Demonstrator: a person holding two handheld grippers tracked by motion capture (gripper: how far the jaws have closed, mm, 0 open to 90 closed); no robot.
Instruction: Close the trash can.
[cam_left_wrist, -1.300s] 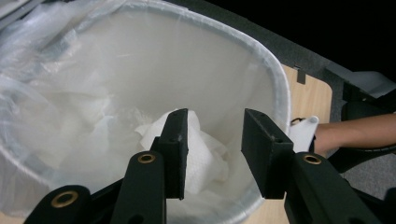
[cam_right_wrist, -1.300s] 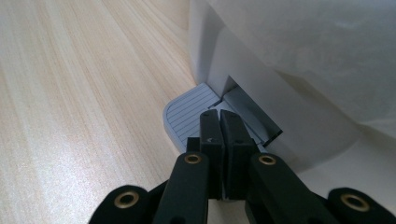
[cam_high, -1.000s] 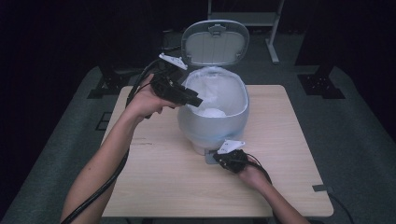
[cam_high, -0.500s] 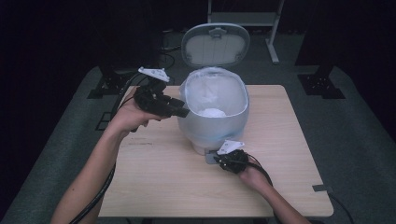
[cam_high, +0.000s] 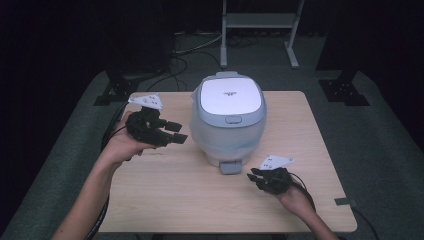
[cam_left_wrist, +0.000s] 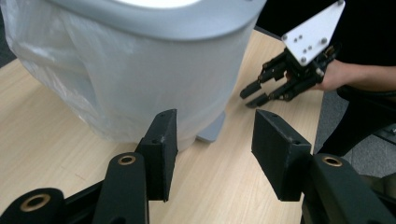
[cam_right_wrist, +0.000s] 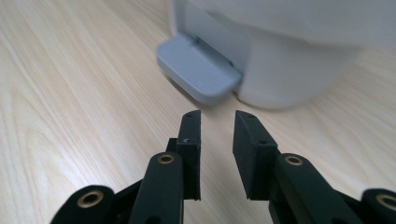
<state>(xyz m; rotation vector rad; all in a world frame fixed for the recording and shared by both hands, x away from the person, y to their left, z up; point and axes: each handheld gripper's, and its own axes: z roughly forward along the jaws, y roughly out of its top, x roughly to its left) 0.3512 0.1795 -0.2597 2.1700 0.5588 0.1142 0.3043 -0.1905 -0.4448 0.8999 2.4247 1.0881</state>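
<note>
- Right gripper (cam_right_wrist: 216, 122): jaws a little apart and just opening, nothing between them; the pedal (cam_right_wrist: 198, 67) lies just ahead of its tips.
- Left gripper (cam_left_wrist: 212, 140): jaws half open and just opening, empty, beside the bin (cam_high: 229, 120).
- The lid (cam_high: 230, 96) is down; I judge this step finished, and both hands should next draw back.
</note>
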